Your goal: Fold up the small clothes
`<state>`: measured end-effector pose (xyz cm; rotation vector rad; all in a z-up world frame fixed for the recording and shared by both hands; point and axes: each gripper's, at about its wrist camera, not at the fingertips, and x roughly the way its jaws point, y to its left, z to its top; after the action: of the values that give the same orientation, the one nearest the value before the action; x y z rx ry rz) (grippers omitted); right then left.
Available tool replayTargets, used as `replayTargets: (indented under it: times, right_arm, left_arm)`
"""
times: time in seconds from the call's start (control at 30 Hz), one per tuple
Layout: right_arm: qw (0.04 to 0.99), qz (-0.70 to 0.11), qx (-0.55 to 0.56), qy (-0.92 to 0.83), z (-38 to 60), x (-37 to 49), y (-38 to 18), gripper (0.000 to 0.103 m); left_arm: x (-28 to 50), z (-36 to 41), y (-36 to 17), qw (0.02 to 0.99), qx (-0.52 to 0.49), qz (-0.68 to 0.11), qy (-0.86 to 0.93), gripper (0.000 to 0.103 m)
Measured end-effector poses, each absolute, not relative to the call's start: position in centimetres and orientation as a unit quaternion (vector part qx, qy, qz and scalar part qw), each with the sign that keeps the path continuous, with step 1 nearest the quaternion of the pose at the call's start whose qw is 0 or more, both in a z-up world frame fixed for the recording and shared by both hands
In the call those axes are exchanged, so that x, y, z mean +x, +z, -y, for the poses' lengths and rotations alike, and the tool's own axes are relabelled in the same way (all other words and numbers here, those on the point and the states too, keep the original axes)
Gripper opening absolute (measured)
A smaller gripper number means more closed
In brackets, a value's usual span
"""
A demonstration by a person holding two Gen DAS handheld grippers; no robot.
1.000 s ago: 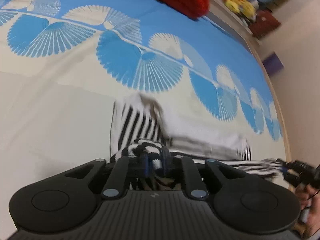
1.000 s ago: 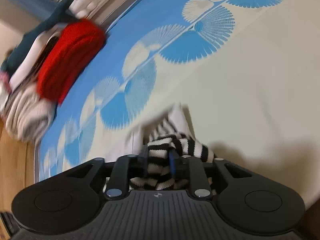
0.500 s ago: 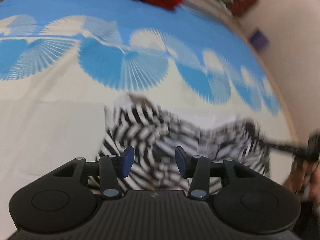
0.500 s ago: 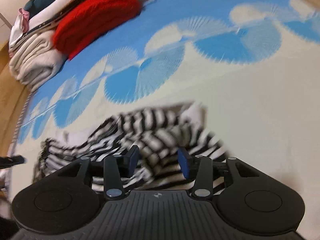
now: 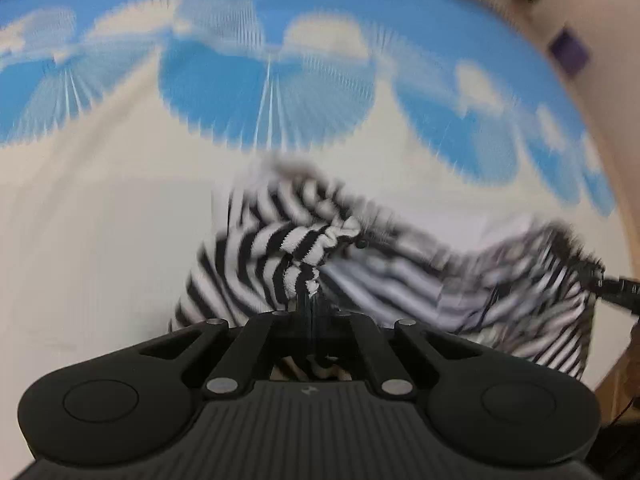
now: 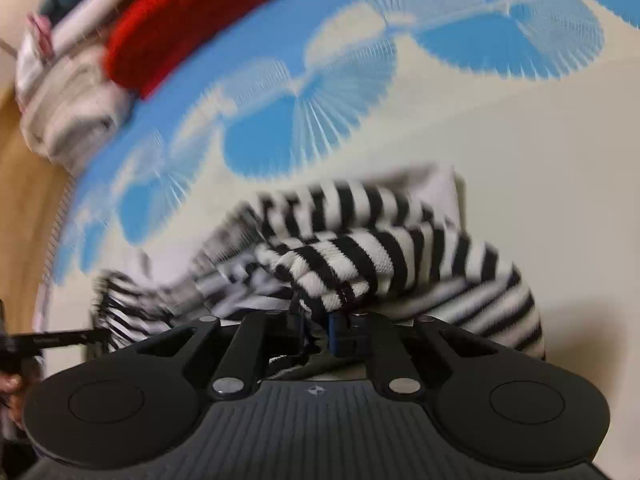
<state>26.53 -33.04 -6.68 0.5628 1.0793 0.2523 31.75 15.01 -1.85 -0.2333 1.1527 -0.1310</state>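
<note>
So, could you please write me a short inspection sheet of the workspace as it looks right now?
Surface: cream cloth with a blue fan print, flat.
Job's things: black and white striped garment, bunched, lying between the two tools.
Clutter: red knit on a stack of folded clothes at the far edge.
Grippers: left tool shut on a fold of the striped garment; right tool closing, with a fold of the garment between its jaws.
Cables: a thin dark one low at the right edge of the left view, blurred.
Surroundings: wooden floor beside the cloth, pale wall; much of both views is motion-blurred.
</note>
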Motion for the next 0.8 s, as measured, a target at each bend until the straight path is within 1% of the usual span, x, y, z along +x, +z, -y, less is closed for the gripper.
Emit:
replayTargets:
  times: [0.1,0.17,0.2,0.23,0.27,0.3,0.33,0.37,0.43,0.47,0.5,0.53,0.63,0.67,0.7,0.73,0.77,0.8]
  right_arm:
    - [0.834,-0.414,0.349,0.105,35.9,26.7,-4.0,0.009]
    - [0.851,-0.358,0.375,0.077,37.4,26.9,-2.9,0.009]
    - [0.859,-0.348,0.370,0.064,37.5,27.3,-2.7,0.009]
    - [0.864,-0.347,0.360,0.053,37.5,27.9,-2.9,0.009]
    - [0.864,-0.363,0.346,0.050,37.1,28.8,-3.6,0.010]
    - [0.858,-0.389,0.330,0.054,36.7,29.6,-4.3,0.012]
    - [0.850,-0.435,0.294,0.053,35.8,30.5,-5.4,0.016]
    - [0.848,-0.461,0.259,0.036,35.1,31.0,-6.1,0.017]
    - [0.853,-0.472,0.221,0.020,34.6,31.4,-6.3,0.020]
    - [0.859,-0.463,0.216,0.030,34.7,31.5,-5.8,0.020]
    - [0.865,-0.453,0.214,0.036,34.9,31.5,-5.4,0.025]
    - [0.872,-0.440,0.211,0.041,35.3,31.3,-4.8,0.030]
    - [0.876,-0.428,0.216,0.049,36.5,30.9,-4.5,0.034]
    - [0.875,-0.429,0.220,0.048,36.8,30.9,-4.6,0.035]
    - [0.873,-0.433,0.220,0.046,37.0,30.8,-4.8,0.035]
    - [0.873,-0.435,0.216,0.043,36.9,30.9,-4.9,0.035]
    - [0.873,-0.435,0.215,0.041,36.9,30.6,-5.1,0.035]
    - [0.874,-0.434,0.216,0.040,37.1,30.4,-4.9,0.035]
  left_arm:
    - [32.0,-16.8,1.8,0.881,-0.187,-0.433,-0.033,0.000]
    - [32.5,-16.7,3.0,0.902,-0.197,-0.383,-0.019,0.000]
    - [33.3,-16.1,2.9,0.904,-0.185,-0.386,-0.016,0.000]
    - [34.0,-15.7,2.3,0.896,-0.178,-0.407,-0.021,0.000]
    - [34.7,-15.4,1.3,0.879,-0.184,-0.438,-0.034,0.000]
    - [35.2,-15.2,0.5,0.862,-0.194,-0.466,-0.053,0.001]
    - [35.5,-14.9,-0.1,0.847,-0.195,-0.490,-0.070,0.002]
    - [35.5,-14.4,-0.4,0.840,-0.179,-0.504,-0.090,0.003]
    - [35.1,-13.3,-0.2,0.840,-0.118,-0.512,-0.136,0.016]
    - [34.7,-13.0,-0.2,0.837,-0.096,-0.516,-0.158,0.034]
    - [34.4,-12.9,-0.5,0.833,-0.087,-0.520,-0.168,0.044]
    - [34.1,-12.7,-1.0,0.829,-0.081,-0.526,-0.169,0.044]
    - [33.9,-11.7,-3.3,0.814,-0.076,-0.558,-0.143,0.044]
    - [34.1,-11.2,-4.1,0.809,-0.062,-0.569,-0.129,0.041]
    - [34.3,-10.8,-4.3,0.809,-0.049,-0.573,-0.125,0.019]
    - [34.6,-10.5,-4.2,0.810,-0.044,-0.571,-0.127,0.012]
    - [34.8,-10.8,-3.5,0.822,-0.051,-0.553,-0.123,0.011]
    - [35.2,-11.7,-2.2,0.846,-0.077,-0.517,-0.107,0.011]
